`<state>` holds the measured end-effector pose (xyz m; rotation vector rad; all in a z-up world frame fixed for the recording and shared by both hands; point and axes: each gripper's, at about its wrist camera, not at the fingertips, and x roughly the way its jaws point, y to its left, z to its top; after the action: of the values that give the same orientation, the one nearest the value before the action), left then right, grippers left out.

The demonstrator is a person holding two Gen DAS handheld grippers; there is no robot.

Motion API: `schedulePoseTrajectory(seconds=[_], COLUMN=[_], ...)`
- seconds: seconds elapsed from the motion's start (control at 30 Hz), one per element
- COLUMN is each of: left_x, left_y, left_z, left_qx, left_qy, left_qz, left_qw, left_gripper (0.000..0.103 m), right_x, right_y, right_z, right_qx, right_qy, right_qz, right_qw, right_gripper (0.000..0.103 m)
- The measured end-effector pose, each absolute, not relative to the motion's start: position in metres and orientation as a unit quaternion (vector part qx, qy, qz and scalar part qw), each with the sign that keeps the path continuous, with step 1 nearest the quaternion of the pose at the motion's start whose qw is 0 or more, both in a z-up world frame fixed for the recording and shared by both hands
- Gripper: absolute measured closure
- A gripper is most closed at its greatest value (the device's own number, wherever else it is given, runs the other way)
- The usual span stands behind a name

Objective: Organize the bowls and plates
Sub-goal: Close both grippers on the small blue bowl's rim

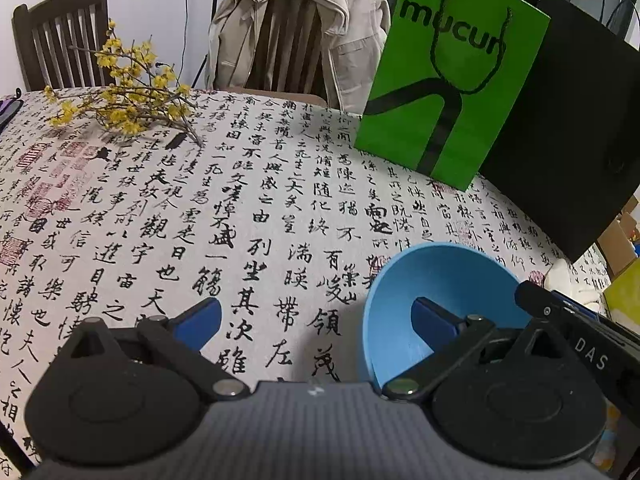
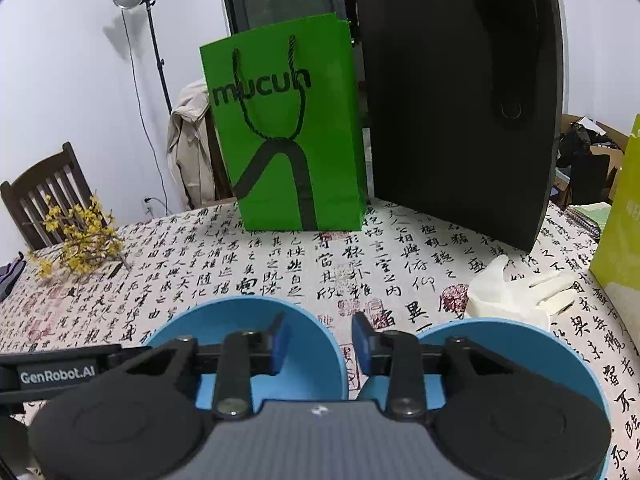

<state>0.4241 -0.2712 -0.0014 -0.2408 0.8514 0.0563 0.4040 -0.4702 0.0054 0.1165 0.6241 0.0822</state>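
- Left gripper: the jaws stand wide apart with nothing between them. Its blue left pad hangs over bare cloth; its right pad sits inside the mouth of the left-hand light blue plastic bowl, without clear contact.
- Right gripper: the jaws are partly open, with a narrow gap. Nothing is clamped; between the blue pads only tablecloth shows.
- In the right wrist view, the left finger overlaps the left-hand light blue plastic bowl and the right finger overlaps a second, right-hand blue bowl. The two rims lie just beside each other, apart, with a strip of cloth between them.
- Both bowls stand on a round table under a white tablecloth printed with black calligraphy, in the near right part.
- Open room: the centre and left of the cloth are bare up to a spray of yellow blossom twigs near the far left edge.
- Far side: an upright green paper bag with black rope handles and a tall black bag stand side by side, well behind the bowls.
- A white glove lies just beyond the right-hand bowl's rim; a yellow-green box stands at the right edge.
- Beyond the far table edge: a dark wooden chair and a second chair draped with a beige jacket.
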Motion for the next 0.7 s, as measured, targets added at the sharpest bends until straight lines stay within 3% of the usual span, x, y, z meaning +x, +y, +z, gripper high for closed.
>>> schedulePoseTrajectory(seconds=[0.33,0.4,0.47,0.5,0.57,0.63,0.7], left_x=[0.421,0.421,0.421,0.422,0.422,0.421,0.421], left_y=[-0.281,-0.284,-0.285,-0.286,-0.287,-0.289,-0.289], left_z=[-0.008,-0.009,-0.011,-0.011,-0.012,-0.011,-0.008], left_qx=[-0.097,-0.090,-0.092,-0.092,-0.089,-0.088,-0.091], left_qy=[0.421,0.424,0.430,0.434,0.434,0.432,0.427], left_qz=[0.023,0.020,0.013,0.009,0.001,-0.007,-0.009], left_qw=[0.902,0.901,0.898,0.896,0.896,0.898,0.900], left_gripper=[0.005,0.014,0.035,0.041,0.067,0.080,0.082], right_x=[0.407,0.407,0.407,0.407,0.406,0.406,0.405], right_y=[-0.455,-0.451,-0.448,-0.448,-0.447,-0.447,-0.447], right_z=[-0.002,-0.003,-0.004,-0.004,-0.004,-0.003,-0.003], right_qx=[0.007,-0.008,-0.021,-0.025,-0.029,-0.031,-0.024], right_qy=[0.323,0.323,0.324,0.323,0.321,0.321,0.321], right_qz=[0.016,0.010,0.003,0.001,-0.001,-0.001,0.005], right_qw=[0.946,0.946,0.946,0.946,0.947,0.947,0.947], right_gripper=[0.077,0.079,0.080,0.082,0.084,0.090,0.091])
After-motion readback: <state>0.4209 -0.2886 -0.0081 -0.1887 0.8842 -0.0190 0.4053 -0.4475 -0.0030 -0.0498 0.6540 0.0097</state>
